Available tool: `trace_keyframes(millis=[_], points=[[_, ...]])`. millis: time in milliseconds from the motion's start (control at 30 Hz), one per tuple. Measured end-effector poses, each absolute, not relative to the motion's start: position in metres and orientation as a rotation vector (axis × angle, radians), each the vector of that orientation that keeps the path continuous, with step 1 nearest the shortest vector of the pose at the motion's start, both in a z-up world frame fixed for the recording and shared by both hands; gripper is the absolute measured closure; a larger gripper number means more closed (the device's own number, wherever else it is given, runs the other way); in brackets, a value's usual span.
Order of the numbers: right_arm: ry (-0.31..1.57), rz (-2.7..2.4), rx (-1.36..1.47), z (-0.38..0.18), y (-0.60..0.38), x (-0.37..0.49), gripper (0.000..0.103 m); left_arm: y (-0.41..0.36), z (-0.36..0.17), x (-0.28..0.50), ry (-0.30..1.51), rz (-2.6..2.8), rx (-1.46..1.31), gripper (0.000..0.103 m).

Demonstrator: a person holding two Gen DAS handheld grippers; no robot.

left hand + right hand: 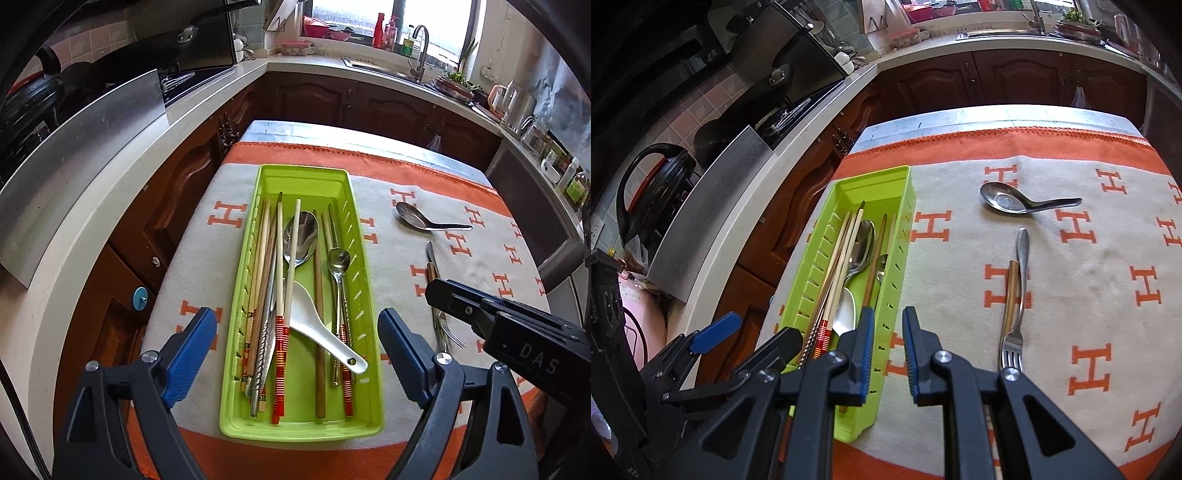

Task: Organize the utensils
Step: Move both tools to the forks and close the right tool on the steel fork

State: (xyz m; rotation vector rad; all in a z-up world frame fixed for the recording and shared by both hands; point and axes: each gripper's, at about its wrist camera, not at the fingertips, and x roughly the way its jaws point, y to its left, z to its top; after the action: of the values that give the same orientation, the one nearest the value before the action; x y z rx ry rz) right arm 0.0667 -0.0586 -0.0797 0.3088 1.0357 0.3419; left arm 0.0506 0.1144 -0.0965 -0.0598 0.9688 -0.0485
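The cloth (960, 192) spread over the counter carries a repeated orange capital "H", printed in rows across its pale middle field; several of these letters show whole in both wrist views, others are cut off by the green tray (334, 184) or the cloth's edge. On the black body of the right gripper (532, 354), seen from the left wrist camera, pale letters read "DAS". Bottle labels by the window are too small to read.
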Motion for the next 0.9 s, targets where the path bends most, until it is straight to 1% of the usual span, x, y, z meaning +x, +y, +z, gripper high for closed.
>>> trace_keyframes(millis=[467, 900], points=[[1.019, 0.241, 0.382, -0.085, -0.119, 0.07, 0.088, 0.076, -0.098, 0.066, 1.007, -0.114, -0.041, 0.015], [1.007, 0.138, 0.424, -0.098, -0.173, 0.079, 0.088, 0.03, -0.096, 0.077, 0.999, -0.24, -0.002, 0.015]])
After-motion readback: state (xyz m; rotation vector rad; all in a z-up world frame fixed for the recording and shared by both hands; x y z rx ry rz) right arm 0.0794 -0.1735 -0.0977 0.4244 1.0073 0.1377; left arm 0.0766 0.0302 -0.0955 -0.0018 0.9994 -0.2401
